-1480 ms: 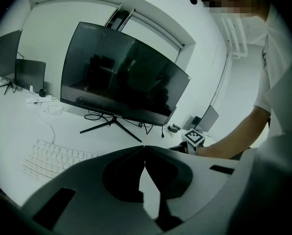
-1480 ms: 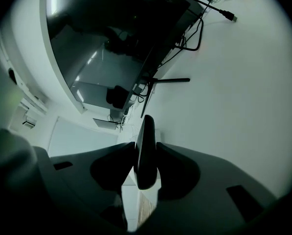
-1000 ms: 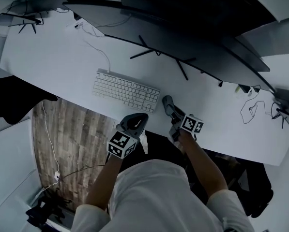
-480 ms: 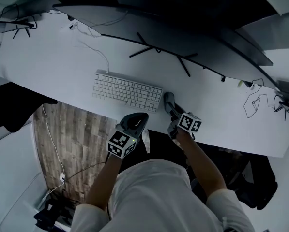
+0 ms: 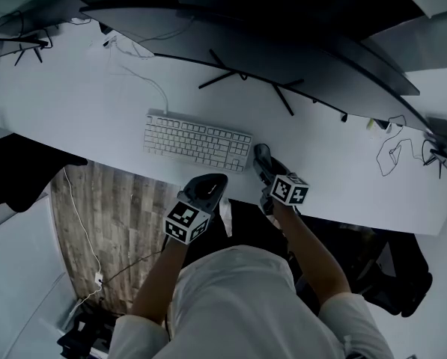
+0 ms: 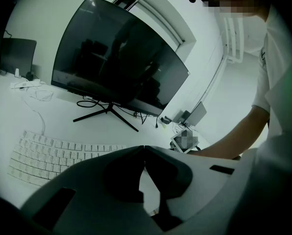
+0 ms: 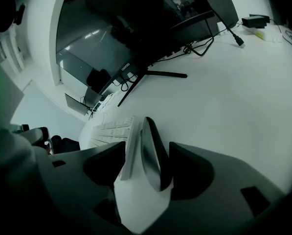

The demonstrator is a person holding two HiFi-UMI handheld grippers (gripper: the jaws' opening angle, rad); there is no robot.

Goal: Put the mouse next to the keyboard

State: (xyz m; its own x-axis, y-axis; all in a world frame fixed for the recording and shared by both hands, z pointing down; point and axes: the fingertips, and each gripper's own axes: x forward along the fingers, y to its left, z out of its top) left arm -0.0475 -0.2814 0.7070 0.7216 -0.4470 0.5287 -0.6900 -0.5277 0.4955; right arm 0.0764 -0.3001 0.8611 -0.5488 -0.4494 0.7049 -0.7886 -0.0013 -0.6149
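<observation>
Your right gripper [image 7: 146, 151] has just opened its jaws wide around the mouse [image 7: 153, 155], which lies near the bench's [image 5: 73, 96] front edge, just beside the keyboard's [image 5: 197, 142] right end. Your left gripper's [image 6: 144, 148] jaws are together, empty.

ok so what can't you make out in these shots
- mouse, head view: near end hidden under the right tongs, which have just been opening with it between them.
- keyboard, right gripper view: mostly hidden behind the tongs' body.
- monitor, left gripper view: screen dark, only reflections.
</observation>
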